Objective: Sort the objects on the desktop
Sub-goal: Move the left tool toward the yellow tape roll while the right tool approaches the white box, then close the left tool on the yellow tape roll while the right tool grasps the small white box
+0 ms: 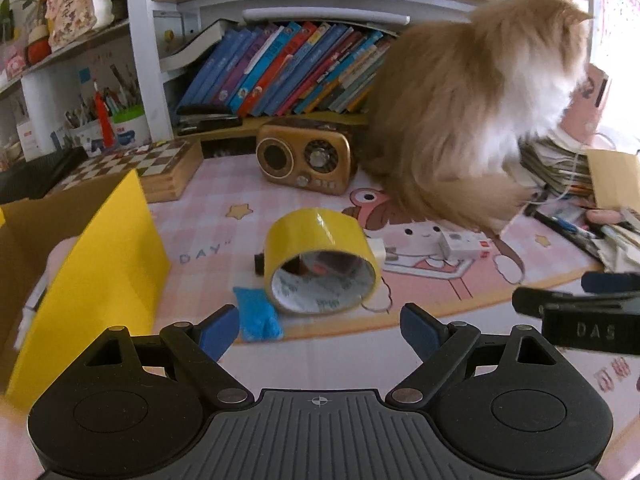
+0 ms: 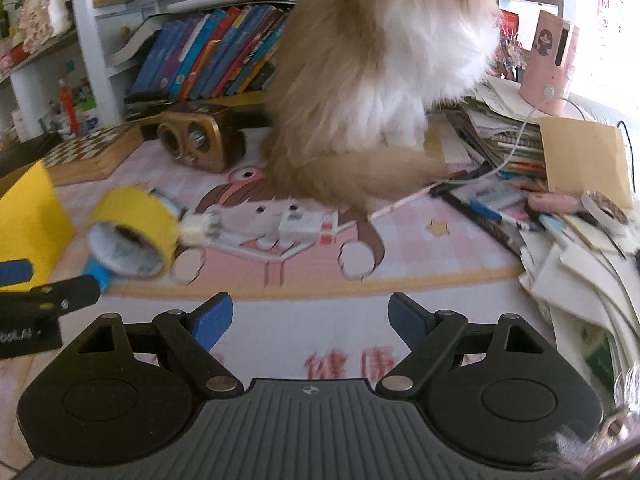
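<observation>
A yellow tape roll (image 1: 320, 256) lies on its side on the pink cartoon desk mat (image 1: 440, 300), its open core facing me. A blue crumpled item (image 1: 258, 316) rests against its near left. My left gripper (image 1: 318, 330) stands open just short of the roll, nothing between its blue pads. Right of the roll lie a small white plug (image 1: 378, 250) and a white charger (image 1: 464, 245). In the right wrist view the tape roll (image 2: 132, 236) is at the left and the charger (image 2: 308, 226) is ahead. My right gripper (image 2: 310, 320) is open and empty over bare mat.
A fluffy orange-and-white cat (image 1: 460, 100) sits on the mat behind the charger. A cardboard box with a yellow flap (image 1: 100, 272) stands at the left. A brown radio (image 1: 306, 156), a chessboard (image 1: 136, 164) and books line the back. Papers and pens (image 2: 560, 220) pile up at the right.
</observation>
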